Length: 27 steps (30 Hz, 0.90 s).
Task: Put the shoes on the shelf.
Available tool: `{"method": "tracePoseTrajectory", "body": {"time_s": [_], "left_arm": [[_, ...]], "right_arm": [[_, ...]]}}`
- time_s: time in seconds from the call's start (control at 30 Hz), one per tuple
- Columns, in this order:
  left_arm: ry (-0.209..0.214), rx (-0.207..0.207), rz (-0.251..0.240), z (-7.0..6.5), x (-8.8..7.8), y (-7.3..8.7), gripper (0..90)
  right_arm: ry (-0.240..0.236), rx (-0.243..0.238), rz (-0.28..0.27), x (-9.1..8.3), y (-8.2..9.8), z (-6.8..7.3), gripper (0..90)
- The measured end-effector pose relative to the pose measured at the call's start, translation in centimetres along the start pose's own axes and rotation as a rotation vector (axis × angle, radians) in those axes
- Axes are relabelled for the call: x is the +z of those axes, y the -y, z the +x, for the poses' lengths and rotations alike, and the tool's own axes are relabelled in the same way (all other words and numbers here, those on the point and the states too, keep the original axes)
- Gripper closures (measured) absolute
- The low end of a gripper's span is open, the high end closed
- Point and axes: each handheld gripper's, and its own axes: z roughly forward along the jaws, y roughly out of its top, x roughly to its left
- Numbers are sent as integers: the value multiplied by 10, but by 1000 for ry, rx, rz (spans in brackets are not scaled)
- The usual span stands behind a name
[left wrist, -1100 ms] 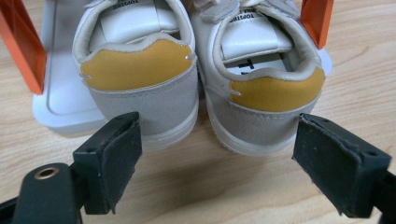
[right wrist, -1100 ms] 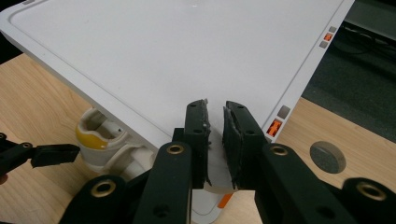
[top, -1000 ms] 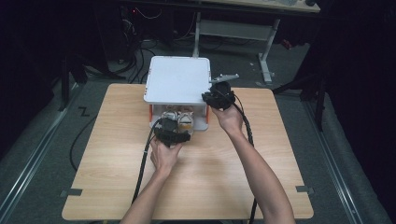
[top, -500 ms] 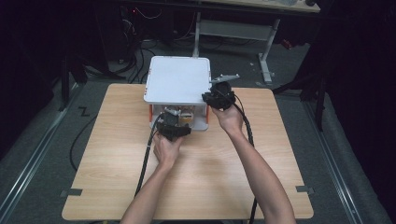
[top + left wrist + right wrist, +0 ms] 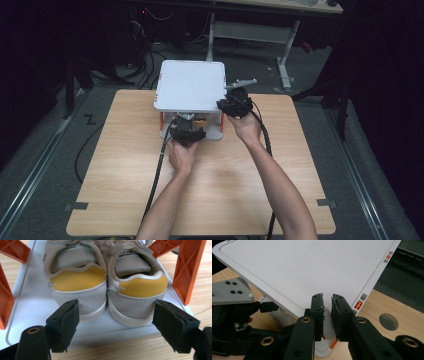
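Note:
A white two-level rack (image 5: 190, 85) with orange posts (image 5: 190, 267) stands at the far middle of the wooden table (image 5: 225, 175). On its lower tray (image 5: 37, 305) sits a pair of pale grey shoes with yellow heel patches (image 5: 77, 287), heels toward me. My left gripper (image 5: 116, 312) is open just in front of the heels, its jaws spread wider than both shoes and touching nothing; in the high view the left gripper (image 5: 186, 131) is at the rack's front edge. My right gripper (image 5: 327, 302) is shut on the near right corner of the rack's top panel (image 5: 312, 267).
A round grey disc (image 5: 388, 321) is set in the table to the right of the rack. The left gripper's body and grey plate (image 5: 229, 291) lie below the top panel's front edge. Dark floor, cables and a desk frame (image 5: 280, 35) lie behind the table.
My left gripper has moved a little forward, closer to the rack's lower tray and the shoe heels. The right gripper has stayed at the top panel's corner.

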Motion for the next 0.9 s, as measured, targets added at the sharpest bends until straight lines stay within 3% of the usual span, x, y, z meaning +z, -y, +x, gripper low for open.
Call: {"method": "tracePoseTrajectory", "body": {"time_s": [0.13,0.33,0.63,0.9], "left_arm": [[-1,7,-1,1,1,1,219],[22,-37,20,3,0,0,258],[29,-5,32,5,-6,0,270],[31,49,33,10,-12,6,300]], "right_arm": [[8,0,0,0,0,1,800],[7,-3,1,0,0,1,800],[8,-7,0,1,-1,1,792],[7,-2,-1,1,-1,1,743]]}}
